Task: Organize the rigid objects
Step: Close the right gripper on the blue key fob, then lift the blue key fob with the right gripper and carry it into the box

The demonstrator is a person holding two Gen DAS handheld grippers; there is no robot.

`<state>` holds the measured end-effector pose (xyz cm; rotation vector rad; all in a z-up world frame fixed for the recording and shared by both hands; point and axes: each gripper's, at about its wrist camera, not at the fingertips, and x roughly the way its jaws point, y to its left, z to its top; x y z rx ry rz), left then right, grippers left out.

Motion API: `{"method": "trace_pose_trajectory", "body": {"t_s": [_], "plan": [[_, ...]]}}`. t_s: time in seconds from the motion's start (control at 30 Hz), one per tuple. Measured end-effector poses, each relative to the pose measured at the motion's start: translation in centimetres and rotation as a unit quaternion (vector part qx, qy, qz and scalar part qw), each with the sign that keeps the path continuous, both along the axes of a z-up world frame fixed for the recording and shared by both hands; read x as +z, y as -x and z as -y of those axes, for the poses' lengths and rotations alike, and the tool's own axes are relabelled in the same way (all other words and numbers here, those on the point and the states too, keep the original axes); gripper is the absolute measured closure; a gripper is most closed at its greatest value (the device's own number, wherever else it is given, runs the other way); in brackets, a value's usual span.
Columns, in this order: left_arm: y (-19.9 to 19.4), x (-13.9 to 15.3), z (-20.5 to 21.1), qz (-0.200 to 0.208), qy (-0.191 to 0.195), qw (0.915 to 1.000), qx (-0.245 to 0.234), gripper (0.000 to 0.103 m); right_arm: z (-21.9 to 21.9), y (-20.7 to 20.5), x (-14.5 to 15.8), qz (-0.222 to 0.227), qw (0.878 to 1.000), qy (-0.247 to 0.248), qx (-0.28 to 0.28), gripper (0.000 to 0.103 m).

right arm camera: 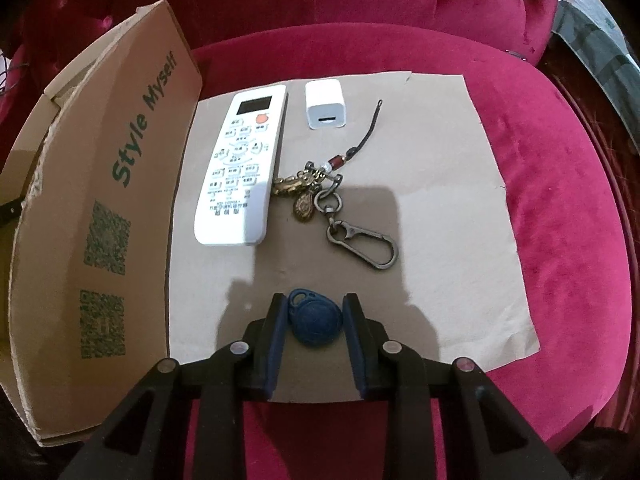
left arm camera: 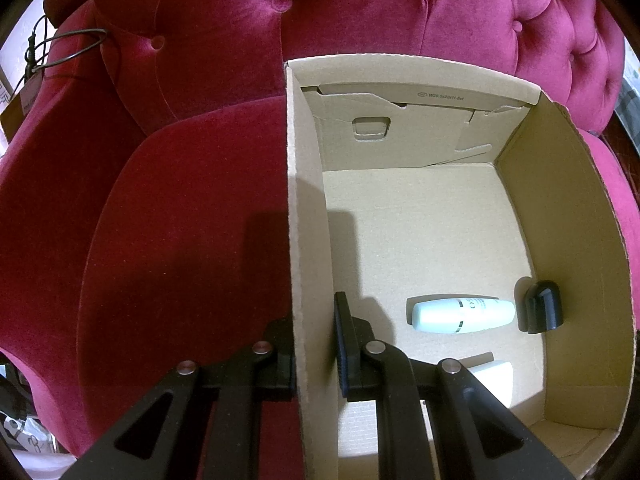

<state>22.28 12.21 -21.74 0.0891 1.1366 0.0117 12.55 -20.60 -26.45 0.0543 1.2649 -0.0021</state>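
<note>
Crimson tufted velvet (right arm camera: 540,208) carries a brown paper sheet (right arm camera: 460,240) with a white remote (right arm camera: 240,168), white charger (right arm camera: 325,105) and keyring (right arm camera: 320,196), beside a cardboard box (right arm camera: 132,184) printed "Style Myself" with two QR codes. Right tool (right arm camera: 316,320) grasps a blue key fob (right arm camera: 316,322) on the sheet; left tool (left arm camera: 316,344) is clenched on the box's wall, a pale bottle (left arm camera: 464,316) and black cap (left arm camera: 544,306) lying inside.
</note>
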Motion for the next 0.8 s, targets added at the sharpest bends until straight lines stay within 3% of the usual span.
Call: {"method": "trace_pose_trajectory", "body": {"t_s": [0.8], "plan": [[0.0, 0.0, 0.2, 0.0, -0.002, 1.0, -0.001, 0.088, -0.9, -2.8, 5.7, 0.044, 0.999, 0.007, -0.005, 0.074]]}}
